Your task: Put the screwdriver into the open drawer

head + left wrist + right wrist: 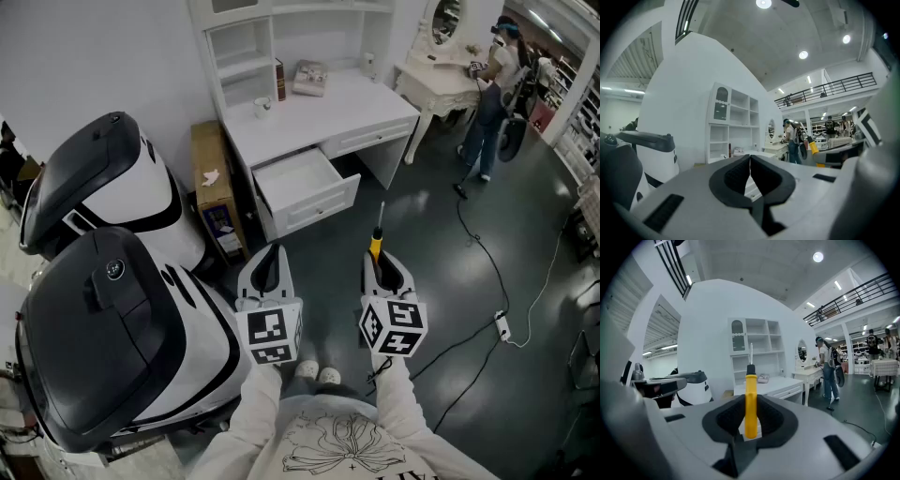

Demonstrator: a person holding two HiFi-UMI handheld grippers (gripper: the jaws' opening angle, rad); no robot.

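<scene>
A screwdriver (377,238) with a yellow handle and thin metal shaft sticks forward out of my right gripper (386,270), whose jaws are shut on the handle. In the right gripper view the screwdriver (750,399) stands upright between the black pads, its shaft pointing at the white desk (776,386). My left gripper (269,270) is beside it, shut with nothing held; its pads (739,172) meet in the left gripper view. The open drawer (302,188) juts out of the white desk (319,112) some way ahead of both grippers, and looks empty.
Two large black-and-white machines (112,309) stand at the left. A cardboard box (214,187) leans beside the desk. A book (309,77) and a small cup (262,108) lie on the desktop. A person (492,94) stands by a dressing table (436,80) at the right. Cables (497,281) cross the floor.
</scene>
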